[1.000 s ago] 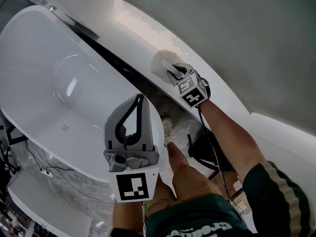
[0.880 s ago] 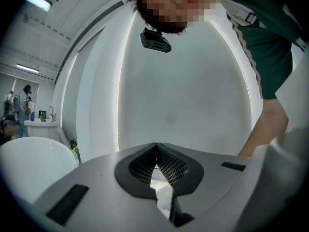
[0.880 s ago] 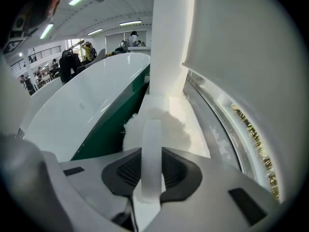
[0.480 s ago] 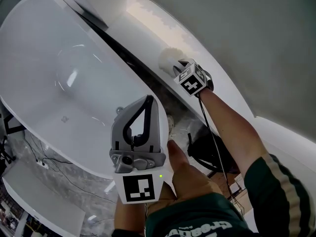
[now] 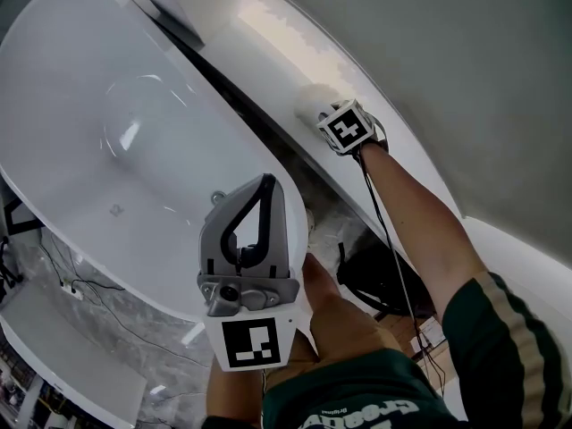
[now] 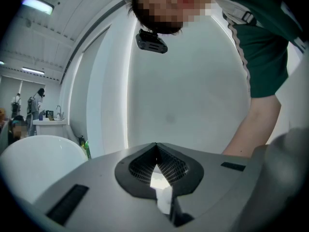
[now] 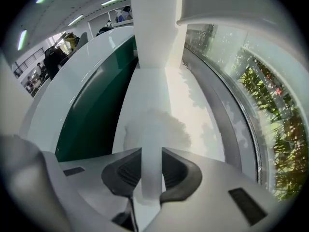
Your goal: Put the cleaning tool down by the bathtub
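Note:
The cleaning tool is a white stick with a fluffy white head. My right gripper is shut on its handle. The fluffy head sits just above or on the white ledge that runs along the far side of the bathtub; I cannot tell whether it touches. My left gripper stands upright over the tub's near rim, well apart from the tool. Its jaws meet at the tips with nothing between them.
A dark gap separates tub and ledge. On the floor below lie a black bag, cables and a shoe. The right gripper view shows a white pillar farther along the ledge and a window with plants.
The right gripper has carried the tool a little farther out over the ledge, away from me. The left gripper has stayed upright and shut.

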